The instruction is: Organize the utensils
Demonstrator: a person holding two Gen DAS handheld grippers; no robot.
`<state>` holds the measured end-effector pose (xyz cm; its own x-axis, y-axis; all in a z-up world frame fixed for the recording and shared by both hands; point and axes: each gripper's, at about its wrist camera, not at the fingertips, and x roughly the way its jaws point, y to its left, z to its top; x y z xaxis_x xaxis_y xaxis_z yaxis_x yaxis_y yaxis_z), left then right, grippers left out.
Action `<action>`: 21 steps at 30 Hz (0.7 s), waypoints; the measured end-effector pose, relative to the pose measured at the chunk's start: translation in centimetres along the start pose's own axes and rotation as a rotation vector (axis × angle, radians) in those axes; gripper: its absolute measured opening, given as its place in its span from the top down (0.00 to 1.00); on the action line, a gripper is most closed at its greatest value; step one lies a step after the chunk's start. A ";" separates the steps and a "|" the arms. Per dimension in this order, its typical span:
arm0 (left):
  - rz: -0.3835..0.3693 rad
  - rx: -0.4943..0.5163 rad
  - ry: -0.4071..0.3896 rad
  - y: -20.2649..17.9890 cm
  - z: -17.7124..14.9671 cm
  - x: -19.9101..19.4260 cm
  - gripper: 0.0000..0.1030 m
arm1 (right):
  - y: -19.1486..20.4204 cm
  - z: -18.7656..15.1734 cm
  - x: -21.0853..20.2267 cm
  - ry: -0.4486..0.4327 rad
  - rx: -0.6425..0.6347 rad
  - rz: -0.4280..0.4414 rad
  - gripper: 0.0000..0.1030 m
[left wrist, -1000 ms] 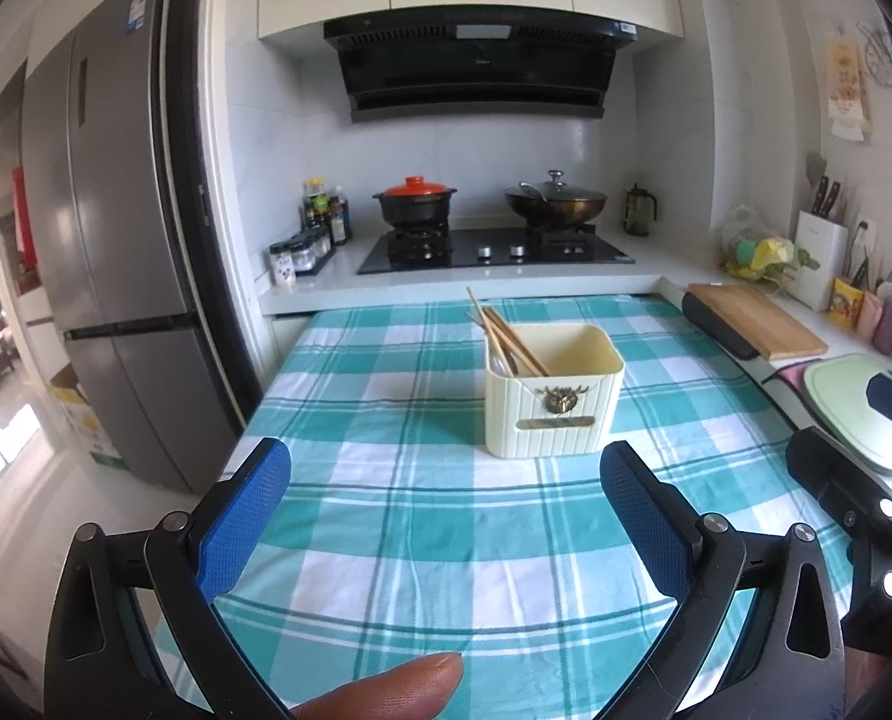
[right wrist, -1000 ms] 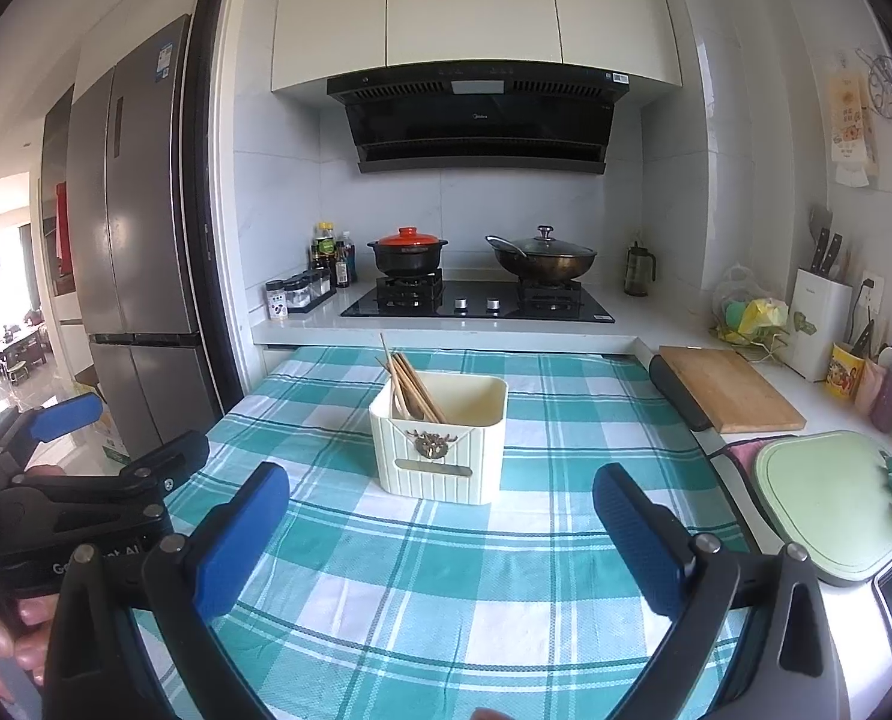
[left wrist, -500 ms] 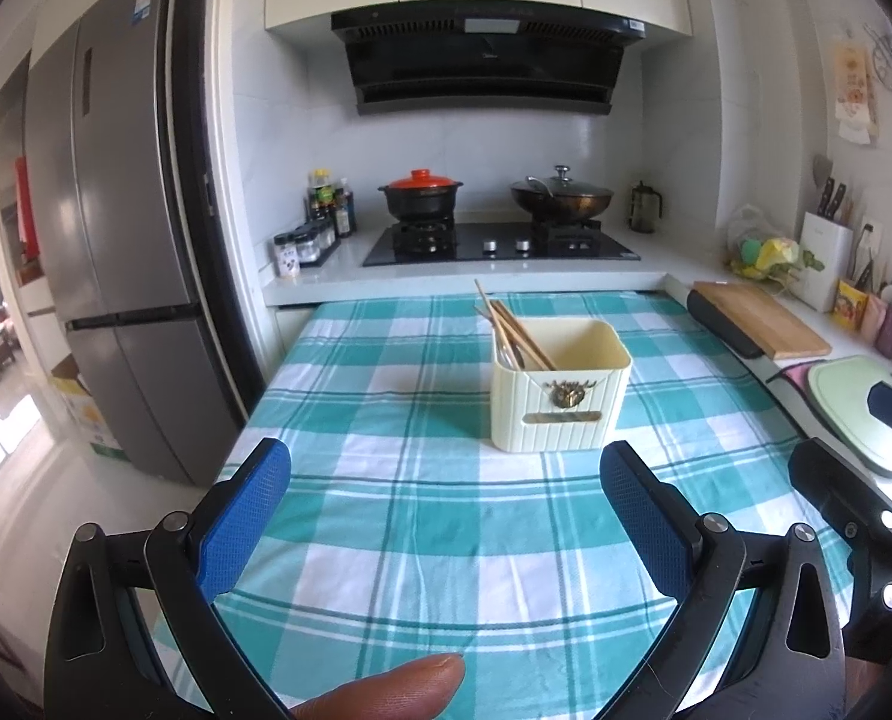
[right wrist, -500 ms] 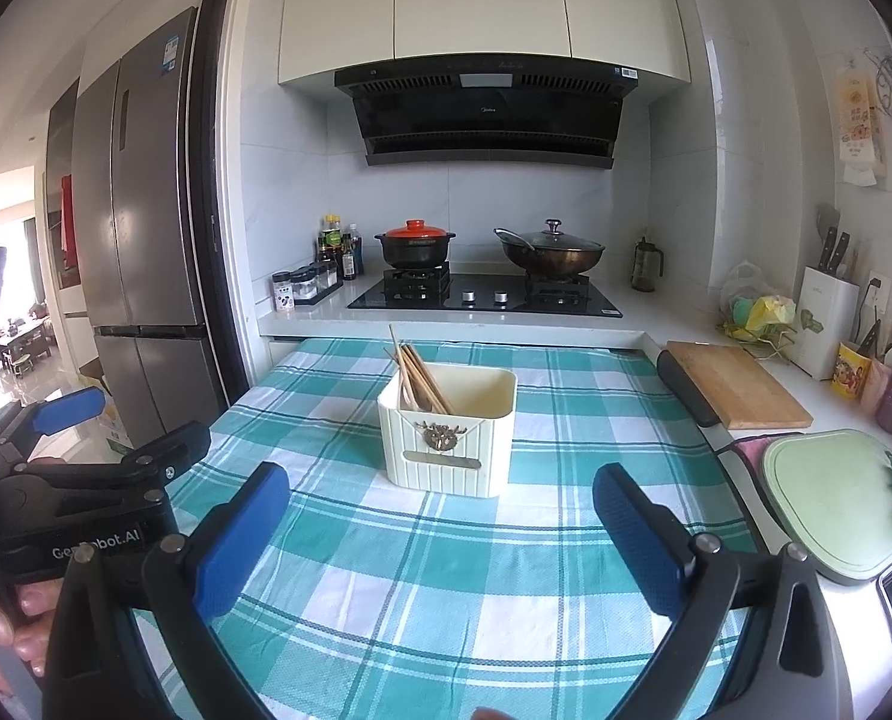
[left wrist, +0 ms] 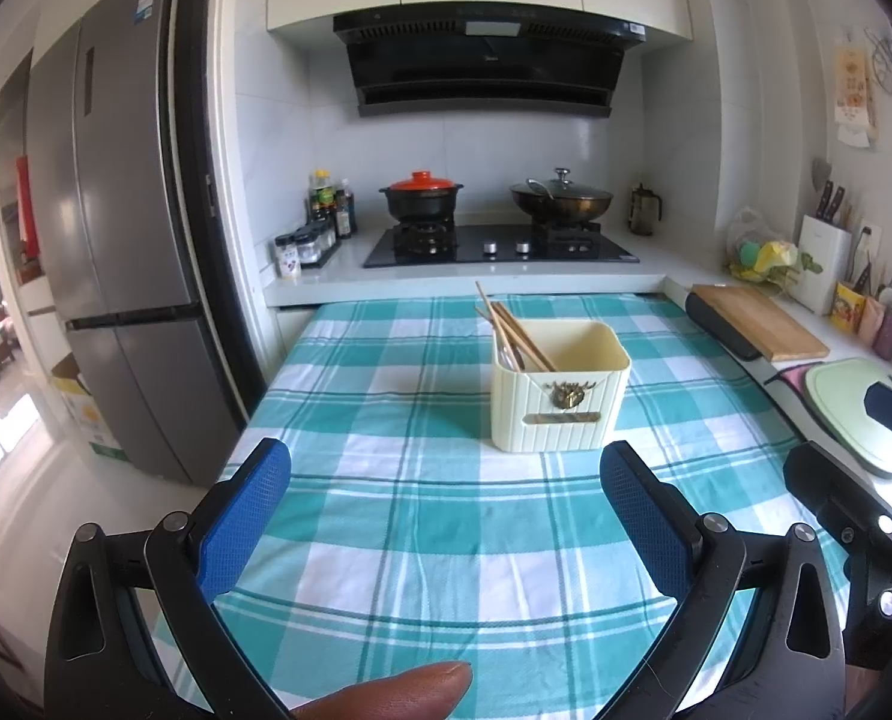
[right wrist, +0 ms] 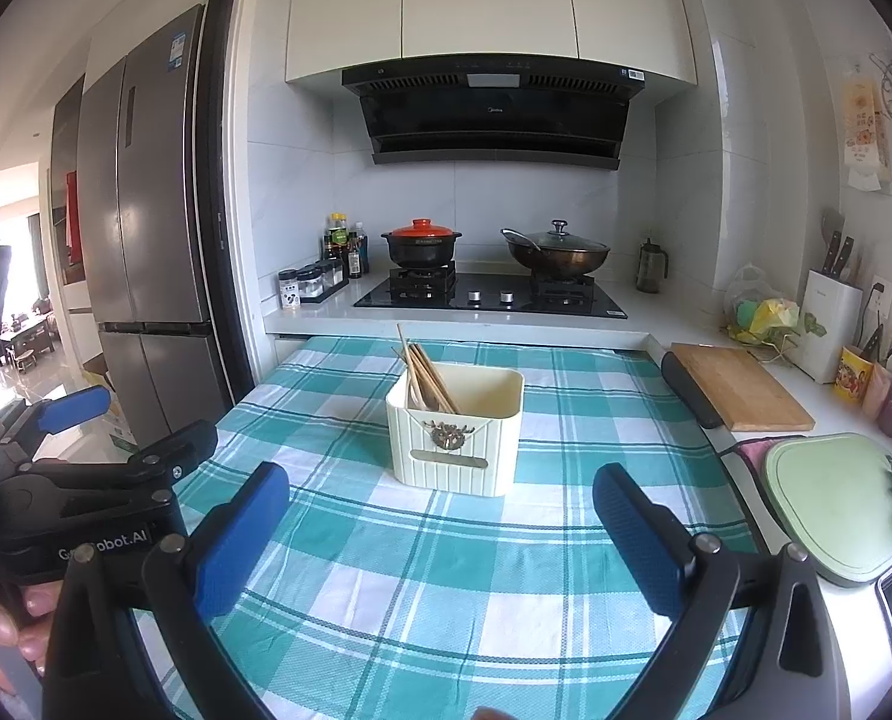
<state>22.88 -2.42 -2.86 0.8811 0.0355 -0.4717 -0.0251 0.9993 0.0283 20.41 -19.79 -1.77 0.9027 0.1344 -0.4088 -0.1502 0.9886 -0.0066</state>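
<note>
We held the left gripper (left wrist: pixel 446 516) with its blue pads spread wide and nothing between them, hovering above the teal checked tablecloth (left wrist: pixel 422 540). Straight ahead of it, slightly toward its right finger, stood the cream utensil holder (left wrist: pixel 557 396), upright on the cloth and well clear of both fingertips. A bundle of wooden chopsticks (left wrist: pixel 509 327) leaned out of the holder's far left corner, tilted away to the left. A fingertip (left wrist: pixel 398 690) showed at the bottom edge beneath the gripper. To the right of it, part of the right gripper's black frame was in view. From the right wrist, the right gripper (right wrist: pixel 440 531) was likewise spread wide and empty over the cloth, with the holder ahead and roughly centred between its fingers, not touching them. Beyond the holder lay the stove (right wrist: pixel 491 297), carrying a red-lidded pot (right wrist: pixel 422 243) and a lidded wok (right wrist: pixel 557 252). A wooden cutting board (right wrist: pixel 740 387) sat ahead to the right.
</note>
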 end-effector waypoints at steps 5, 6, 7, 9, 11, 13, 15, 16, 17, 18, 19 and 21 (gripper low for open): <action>0.001 0.002 -0.004 0.0 0.0 -0.3 0.00 | 0.0 0.0 0.0 -0.001 -0.003 -0.001 0.00; 0.000 0.001 -0.004 0.0 0.0 -0.3 0.00 | 0.0 0.0 0.0 -0.001 -0.003 0.000 0.00; 0.000 0.001 -0.004 0.0 0.0 -0.3 0.00 | 0.1 0.1 0.0 -0.002 -0.004 0.001 0.00; 0.001 0.001 -0.003 0.0 0.0 -0.3 0.00 | 0.0 0.1 -0.2 -0.004 -0.005 0.003 0.00; 0.001 0.002 -0.004 0.0 0.0 -0.3 0.00 | 0.0 0.1 -0.3 -0.005 -0.005 0.002 0.00; 0.000 0.002 -0.002 0.0 0.0 -0.3 0.00 | 0.0 0.2 -0.3 -0.007 -0.005 0.003 0.00; 0.000 0.002 -0.003 0.0 0.0 -0.3 0.00 | -0.1 0.2 -0.4 -0.008 -0.006 0.002 0.00; 0.000 0.001 -0.004 0.0 0.0 -0.3 0.00 | -0.1 0.3 -0.5 -0.009 -0.007 0.003 0.00; 0.000 0.001 -0.004 0.0 0.0 -0.3 0.00 | -0.1 0.3 -0.5 -0.010 -0.006 0.004 0.00; 0.000 0.001 -0.006 0.0 0.1 -0.4 0.00 | -0.1 0.3 -0.5 -0.010 -0.007 0.005 0.00; -0.001 0.001 -0.007 0.0 0.1 -0.5 0.00 | -0.1 0.4 -0.5 -0.010 -0.008 0.004 0.00; -0.002 0.001 -0.010 0.0 0.3 -0.8 0.00 | 0.0 0.4 -0.6 -0.011 -0.009 0.005 0.00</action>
<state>22.35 -2.47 -2.22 0.8860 0.0332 -0.4625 -0.0229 0.9993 0.0280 20.05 -19.88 -1.20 0.9062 0.1406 -0.3988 -0.1589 0.9872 -0.0130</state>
